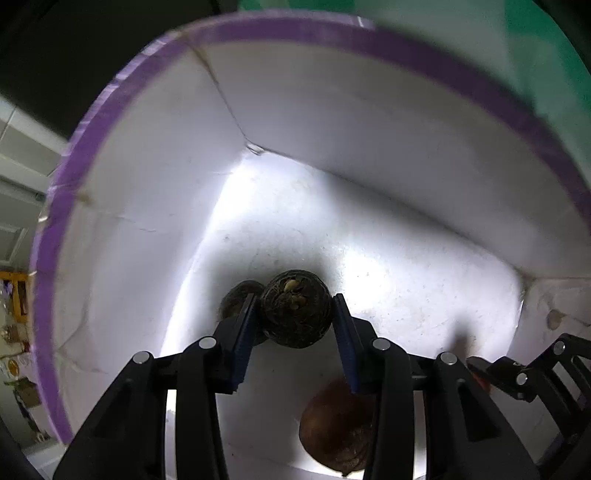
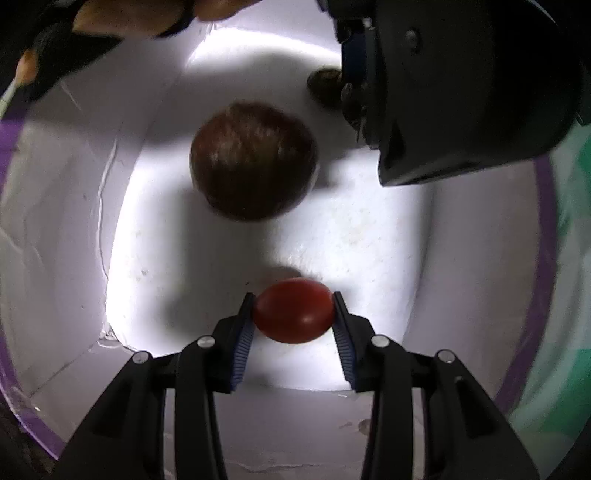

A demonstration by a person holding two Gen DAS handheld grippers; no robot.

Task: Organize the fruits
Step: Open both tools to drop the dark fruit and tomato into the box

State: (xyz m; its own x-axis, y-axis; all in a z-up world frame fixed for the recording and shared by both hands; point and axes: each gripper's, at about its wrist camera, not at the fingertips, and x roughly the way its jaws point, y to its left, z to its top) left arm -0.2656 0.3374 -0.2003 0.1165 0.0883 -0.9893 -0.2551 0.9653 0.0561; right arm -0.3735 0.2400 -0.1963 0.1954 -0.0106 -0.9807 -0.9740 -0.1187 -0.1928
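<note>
Both grippers reach down into a white box with a purple rim (image 1: 122,92). My left gripper (image 1: 295,314) is shut on a dark, rough round fruit (image 1: 295,314) just above the box floor. A second dark round fruit (image 1: 236,299) lies behind its left finger. A large brown fruit (image 1: 332,432) lies on the floor under the right finger. My right gripper (image 2: 293,312) is shut on a small red oval fruit (image 2: 293,312) low over the floor. The brown fruit (image 2: 253,160) lies ahead of it. The left gripper's body (image 2: 461,92) fills the upper right.
The box walls (image 1: 332,110) stand close on all sides. The box rim also shows in the right wrist view (image 2: 546,229). A green surface (image 1: 546,44) lies beyond the box. The right gripper (image 1: 535,369) shows at the lower right of the left wrist view. A hand (image 2: 122,18) shows at top left.
</note>
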